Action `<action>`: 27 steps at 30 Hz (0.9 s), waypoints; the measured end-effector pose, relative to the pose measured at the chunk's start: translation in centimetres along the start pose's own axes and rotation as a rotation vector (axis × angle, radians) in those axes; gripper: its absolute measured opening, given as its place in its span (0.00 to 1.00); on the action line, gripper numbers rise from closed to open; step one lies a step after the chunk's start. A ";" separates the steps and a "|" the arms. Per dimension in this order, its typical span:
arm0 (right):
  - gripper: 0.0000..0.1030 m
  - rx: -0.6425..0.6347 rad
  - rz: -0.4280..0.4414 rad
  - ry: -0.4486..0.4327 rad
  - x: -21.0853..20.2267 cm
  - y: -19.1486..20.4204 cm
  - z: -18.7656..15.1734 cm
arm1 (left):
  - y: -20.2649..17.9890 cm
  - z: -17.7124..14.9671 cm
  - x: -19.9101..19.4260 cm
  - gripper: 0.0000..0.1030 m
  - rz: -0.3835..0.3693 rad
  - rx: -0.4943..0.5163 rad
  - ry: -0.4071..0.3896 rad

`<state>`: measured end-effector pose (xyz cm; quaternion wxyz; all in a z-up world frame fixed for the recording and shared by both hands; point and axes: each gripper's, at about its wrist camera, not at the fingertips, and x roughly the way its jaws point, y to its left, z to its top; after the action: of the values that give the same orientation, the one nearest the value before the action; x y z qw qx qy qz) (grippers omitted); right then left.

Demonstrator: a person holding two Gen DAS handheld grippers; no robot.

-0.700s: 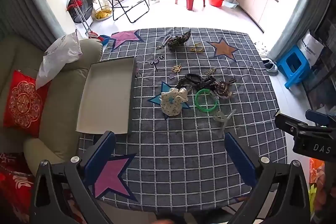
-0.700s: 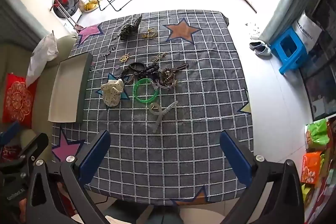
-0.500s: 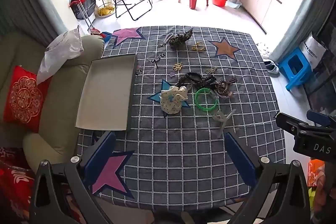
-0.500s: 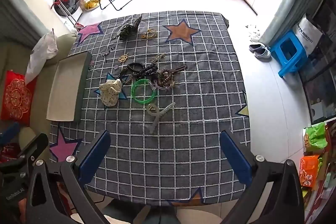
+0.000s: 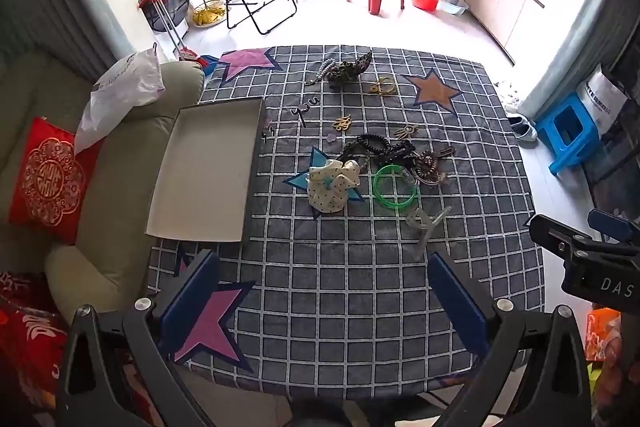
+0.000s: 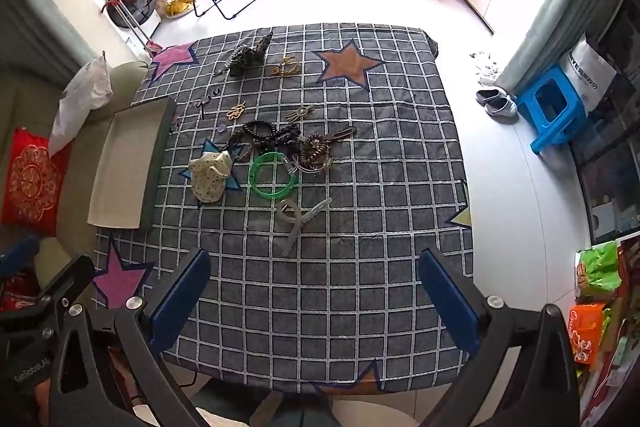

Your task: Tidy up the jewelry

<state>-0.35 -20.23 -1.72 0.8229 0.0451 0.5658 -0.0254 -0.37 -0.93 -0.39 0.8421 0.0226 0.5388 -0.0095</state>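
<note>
While both claws hang wide and empty over the desk's near edge, the sorting has, by the look of it, not yet begun. The white tray at the desk's left edge holds nothing that can be seen, and every piece of jewelry lies loose on the checked cloth.

Most of it sits in a tangle near the desk's middle: a dotted bow, a green bangle just beside it, dark beaded strands behind them and a brown coil touching the strands' right end. A clear clip lies apart, nearer the front edge. Small gold pieces are scattered toward the far edge, where a leopard-print piece and a gold knot rest.

The left claw hovers above the near edge, well short of the pile. The right claw, seen from its own camera, hovers over the same front strip, jaws equally spread, nothing between them.

All the work appears to remain: each item has still to be lifted and laid in the tray, the tangled strands likely the fiddliest.
</note>
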 end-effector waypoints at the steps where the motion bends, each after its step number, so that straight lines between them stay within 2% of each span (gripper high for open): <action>1: 1.00 0.001 0.000 0.001 0.0 -0.1 0.0 | 0.0 0.0 0.0 1.00 0.000 0.002 0.000; 27: 1.00 0.001 -0.003 0.002 0.0 -0.1 -0.1 | -0.1 -0.2 0.1 1.00 0.005 0.003 0.004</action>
<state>-0.42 -20.29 -1.76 0.8224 0.0447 0.5665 -0.0266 -0.51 -0.99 -0.58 0.8410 0.0251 0.5404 -0.0079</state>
